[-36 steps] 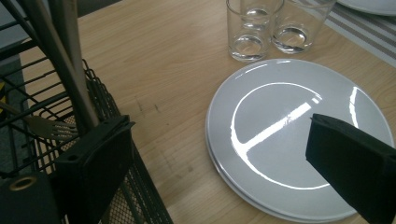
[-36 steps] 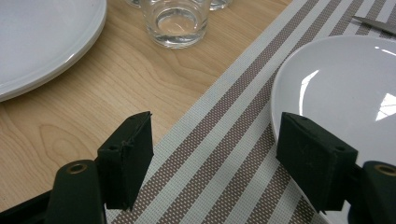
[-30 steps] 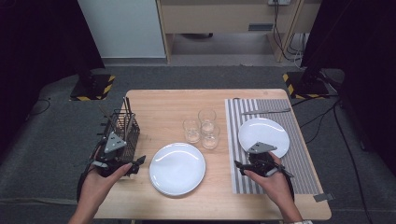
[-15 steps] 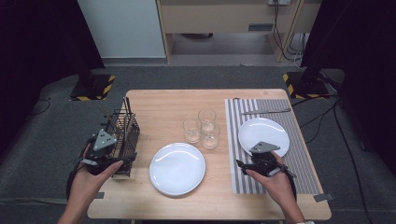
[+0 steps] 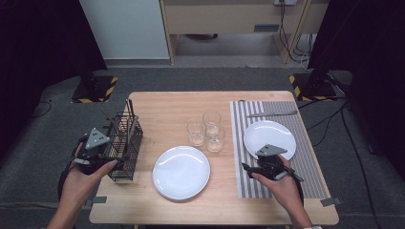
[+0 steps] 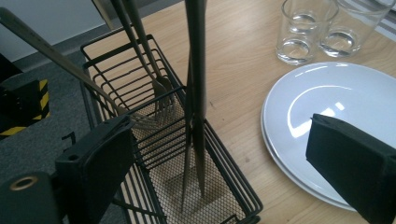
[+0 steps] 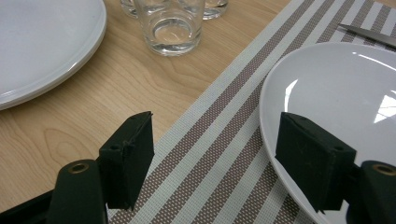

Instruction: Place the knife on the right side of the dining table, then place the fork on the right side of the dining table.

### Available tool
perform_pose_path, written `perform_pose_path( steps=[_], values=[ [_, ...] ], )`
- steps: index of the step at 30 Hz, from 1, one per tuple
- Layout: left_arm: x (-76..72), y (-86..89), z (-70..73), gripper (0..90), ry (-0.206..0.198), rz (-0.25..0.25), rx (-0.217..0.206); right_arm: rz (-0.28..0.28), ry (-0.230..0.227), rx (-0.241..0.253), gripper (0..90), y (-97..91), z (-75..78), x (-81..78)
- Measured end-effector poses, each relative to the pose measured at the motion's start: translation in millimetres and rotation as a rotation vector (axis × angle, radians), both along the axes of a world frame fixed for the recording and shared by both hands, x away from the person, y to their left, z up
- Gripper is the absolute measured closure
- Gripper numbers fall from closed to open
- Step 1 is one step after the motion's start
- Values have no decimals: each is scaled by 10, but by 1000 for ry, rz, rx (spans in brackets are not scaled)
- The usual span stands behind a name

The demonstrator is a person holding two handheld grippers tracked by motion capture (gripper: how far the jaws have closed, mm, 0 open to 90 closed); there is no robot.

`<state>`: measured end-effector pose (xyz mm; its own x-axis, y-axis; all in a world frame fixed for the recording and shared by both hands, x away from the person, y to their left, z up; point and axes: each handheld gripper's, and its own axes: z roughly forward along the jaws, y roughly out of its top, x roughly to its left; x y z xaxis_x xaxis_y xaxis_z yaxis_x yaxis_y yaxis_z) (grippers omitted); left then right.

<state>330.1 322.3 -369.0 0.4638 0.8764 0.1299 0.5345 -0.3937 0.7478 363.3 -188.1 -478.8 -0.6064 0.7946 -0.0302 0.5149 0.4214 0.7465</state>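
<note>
L gripper (image 6: 224,168) jaws wide, by cutlery basket (image 6: 233,186)

A pale wooden table (image 5: 167,107) stands on grey carpet (image 5: 215,78) in a dim room, with dark curtains (image 5: 38,38) hanging on both sides. Behind it a white panel (image 5: 124,28) sits beside a light wooden cabinet (image 5: 229,16), cables (image 5: 286,24) trailing down at its right. Black stands with yellow-and-black striped feet (image 5: 93,90) flank the table's far corners.
</note>
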Motion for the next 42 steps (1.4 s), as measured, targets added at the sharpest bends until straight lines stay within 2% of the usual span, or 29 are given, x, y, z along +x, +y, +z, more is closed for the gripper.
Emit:
perform_pose_path(
  steps=[6,13,19,29,34,36,42],
  values=[
    [78,124,16,67,7,19,8,-4,-7,2,278,-19,10,0],
    [179,296,10,71,33,31,12,-2,-6,0,283,-11,27,2],
    [247,365,41,89,49,16,24,9,-12,-3,289,5,31,-8],
    [352,443,79,92,53,25,11,4,-14,-2,295,-13,54,-11],
    [491,464,119,103,50,32,11,7,-18,-2,296,-13,58,-12],
    [559,477,131,108,47,33,-4,4,-17,-1,296,-17,59,-12],
    [776,548,152,130,41,44,3,3,-17,0,297,-39,68,-5]
  ],
)
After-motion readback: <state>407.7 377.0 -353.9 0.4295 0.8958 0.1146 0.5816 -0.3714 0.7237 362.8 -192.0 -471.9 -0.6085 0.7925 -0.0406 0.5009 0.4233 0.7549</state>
